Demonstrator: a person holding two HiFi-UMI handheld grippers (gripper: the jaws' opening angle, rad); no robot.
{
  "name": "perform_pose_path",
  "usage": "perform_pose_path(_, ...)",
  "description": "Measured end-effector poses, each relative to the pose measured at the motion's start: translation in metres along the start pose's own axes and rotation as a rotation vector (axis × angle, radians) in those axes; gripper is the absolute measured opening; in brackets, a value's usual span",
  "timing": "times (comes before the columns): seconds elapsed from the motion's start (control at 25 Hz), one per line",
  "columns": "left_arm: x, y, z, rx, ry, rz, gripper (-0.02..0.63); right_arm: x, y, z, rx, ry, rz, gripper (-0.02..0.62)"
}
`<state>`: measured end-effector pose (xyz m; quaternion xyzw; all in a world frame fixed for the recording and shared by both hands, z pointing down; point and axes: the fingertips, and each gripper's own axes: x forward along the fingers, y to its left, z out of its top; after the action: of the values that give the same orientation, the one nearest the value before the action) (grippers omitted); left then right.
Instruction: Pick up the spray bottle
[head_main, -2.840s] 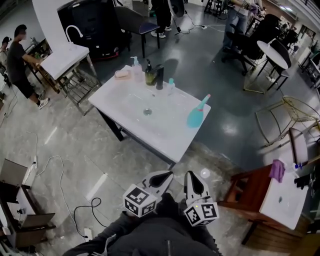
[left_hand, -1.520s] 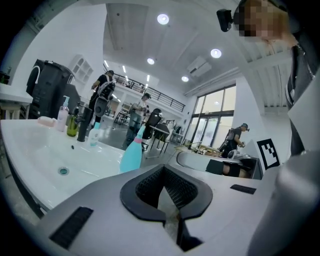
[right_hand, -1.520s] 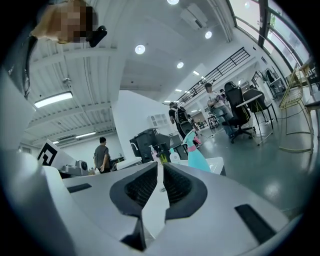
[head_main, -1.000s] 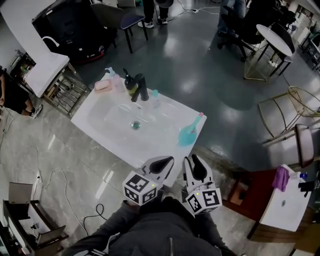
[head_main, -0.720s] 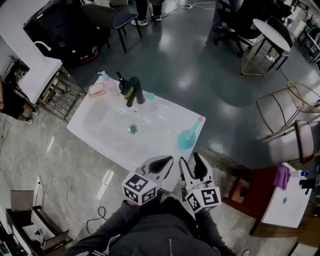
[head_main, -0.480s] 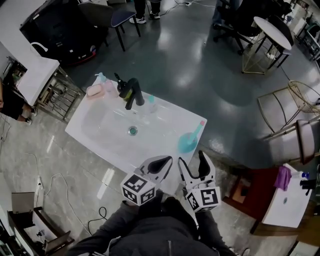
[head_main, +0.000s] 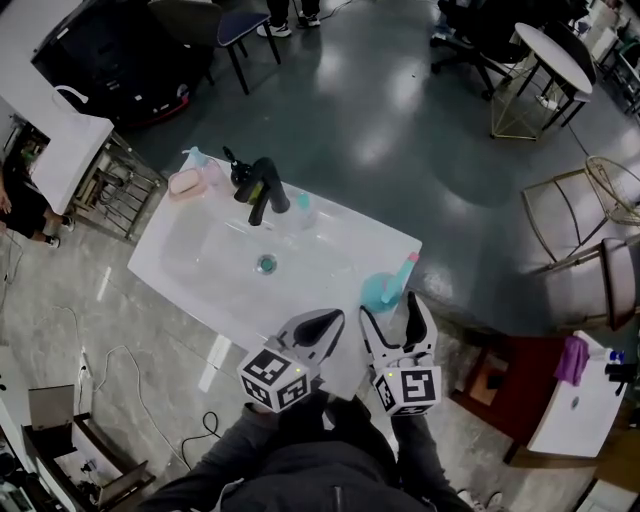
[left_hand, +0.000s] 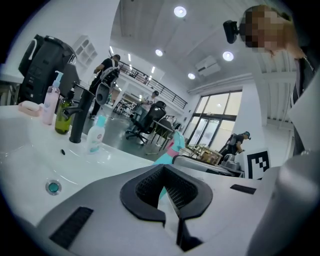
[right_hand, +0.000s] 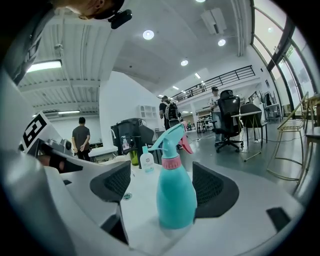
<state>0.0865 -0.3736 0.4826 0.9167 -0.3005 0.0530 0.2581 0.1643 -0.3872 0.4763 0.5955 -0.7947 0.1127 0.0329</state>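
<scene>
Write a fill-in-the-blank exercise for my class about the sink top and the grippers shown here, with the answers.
1. The teal spray bottle stands ___ on the white sink top.
2. It stands between the jaws of the ___ gripper.
3. The bottle's collar is ___.
4. The faucet is ___.
Answers: upright; right; pink; black.
Note: the right gripper has just been opening its jaws, with the bottle between them, untouched.

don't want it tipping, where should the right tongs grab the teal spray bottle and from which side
Grip the spray bottle round its wide lower body, coming level from the near edge of the sink top: it stands upright and the head is narrow. The right tongs, jaws just opened, straddle it without touching.
</scene>
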Motion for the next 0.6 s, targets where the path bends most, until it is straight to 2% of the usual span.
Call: perform_pose_path(0.6,0.011,0.027,0.002,-0.014,0.018,0.007,0.008,0.034,-0.014,-0.010,-0.018,0.036,-0.013,0.331)
